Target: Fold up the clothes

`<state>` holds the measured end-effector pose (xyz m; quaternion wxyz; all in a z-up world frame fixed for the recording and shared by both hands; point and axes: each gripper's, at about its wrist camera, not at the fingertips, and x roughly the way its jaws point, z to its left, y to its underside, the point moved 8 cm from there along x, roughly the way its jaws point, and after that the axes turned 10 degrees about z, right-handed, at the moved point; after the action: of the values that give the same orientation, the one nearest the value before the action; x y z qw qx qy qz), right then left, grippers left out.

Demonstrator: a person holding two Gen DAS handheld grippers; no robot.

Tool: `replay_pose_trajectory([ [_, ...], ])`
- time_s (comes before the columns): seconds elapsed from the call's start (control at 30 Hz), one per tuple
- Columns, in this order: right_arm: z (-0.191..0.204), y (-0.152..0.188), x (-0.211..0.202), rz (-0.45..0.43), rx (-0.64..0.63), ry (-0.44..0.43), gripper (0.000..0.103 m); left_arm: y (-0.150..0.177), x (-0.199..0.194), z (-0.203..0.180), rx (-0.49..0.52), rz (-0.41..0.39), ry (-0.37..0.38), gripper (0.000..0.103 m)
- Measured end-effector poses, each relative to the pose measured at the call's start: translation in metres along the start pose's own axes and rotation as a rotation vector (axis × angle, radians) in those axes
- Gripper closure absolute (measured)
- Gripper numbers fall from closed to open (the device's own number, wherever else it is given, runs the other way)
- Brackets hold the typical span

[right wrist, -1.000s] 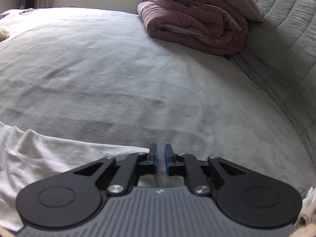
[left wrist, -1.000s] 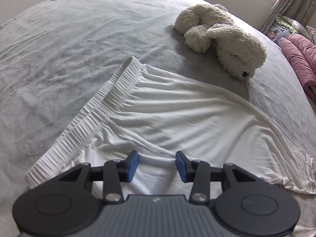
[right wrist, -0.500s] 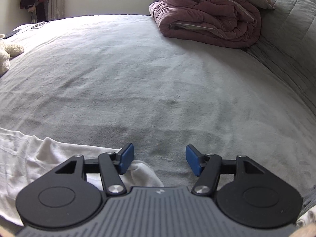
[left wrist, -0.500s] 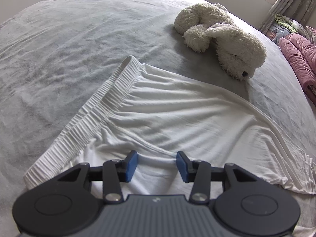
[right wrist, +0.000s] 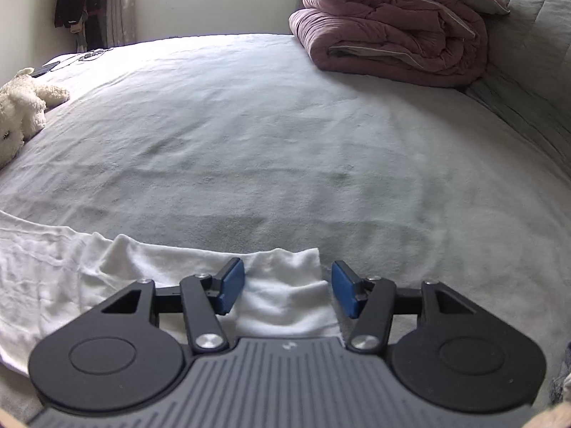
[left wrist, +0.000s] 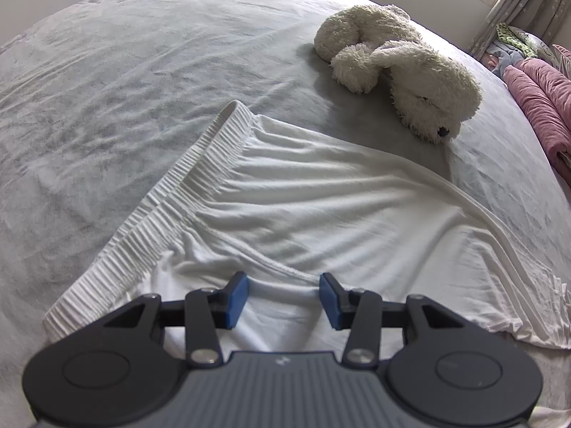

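Over on the left side of the bed (left wrist: 107, 107), the white garment (left wrist: 321, 207) lies spread flat, its ribbed elastic waistband (left wrist: 171, 207) running along the left edge of the cloth, and it looks like a pair of shorts or a skirt, though I can't say which. The left gripper (left wrist: 283, 294) hangs low over the near part of the fabric, jaws spread wide, blue pads either side of a raised seam, nothing pinched between them. Beyond the cloth, toward the far right of this view, a white plush dog (left wrist: 399, 67) lies just off the garment's far edge, apart from it. Moving right: the garment's other end trails into the right camera as a crumpled hem (right wrist: 282, 285), lying at the near edge of the bed with open grey cover beyond it. The right gripper (right wrist: 288, 292) sits right over that hem, jaws wide apart, the corner of cloth lying loose between the pads, not gripped. Far right corner, a rolled pink quilt (right wrist: 389, 25) rests against the headboard, well clear. This fabric reads as light, thin and floppy; it will sag and wrinkle wherever it isn't supported. The waistband is the firmer part, a good place to pinch, and the hem corner gives the other end; flat or one fold in, I can't tell.
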<state>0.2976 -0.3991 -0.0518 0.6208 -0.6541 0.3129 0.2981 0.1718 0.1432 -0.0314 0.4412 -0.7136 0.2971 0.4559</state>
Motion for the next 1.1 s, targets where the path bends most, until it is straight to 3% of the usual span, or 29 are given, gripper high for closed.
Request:
replay_pose_trajectory([
  [0.1, 0.011, -0.001, -0.001, -0.022, -0.058, 0.053, 0.095, -0.001, 0.000, 0.001, -0.002, -0.006, -0.007, 0.059],
  [0.13, 0.015, -0.002, -0.002, -0.029, -0.084, 0.079, 0.098, -0.002, 0.000, 0.002, -0.001, -0.007, -0.009, 0.059],
  [0.3, 0.031, -0.007, -0.005, -0.067, -0.201, 0.203, 0.099, -0.004, -0.001, 0.003, -0.008, -0.009, -0.007, 0.059],
  [0.57, 0.010, -0.024, -0.004, -0.079, -0.236, 0.374, 0.100, -0.006, -0.001, 0.006, -0.010, -0.008, 0.000, 0.059],
  [0.87, 0.000, -0.023, -0.002, -0.090, -0.177, 0.404, 0.100, -0.006, -0.001, 0.004, 0.004, -0.014, -0.008, 0.063],
  [0.97, -0.001, -0.023, -0.003, -0.095, -0.118, 0.373, 0.100, -0.007, -0.001, 0.005, 0.010, -0.015, -0.015, 0.073],
  [1.1, -0.006, -0.025, -0.004, -0.091, -0.065, 0.347, 0.100, -0.008, -0.001, 0.007, 0.007, -0.017, -0.016, 0.079],
])
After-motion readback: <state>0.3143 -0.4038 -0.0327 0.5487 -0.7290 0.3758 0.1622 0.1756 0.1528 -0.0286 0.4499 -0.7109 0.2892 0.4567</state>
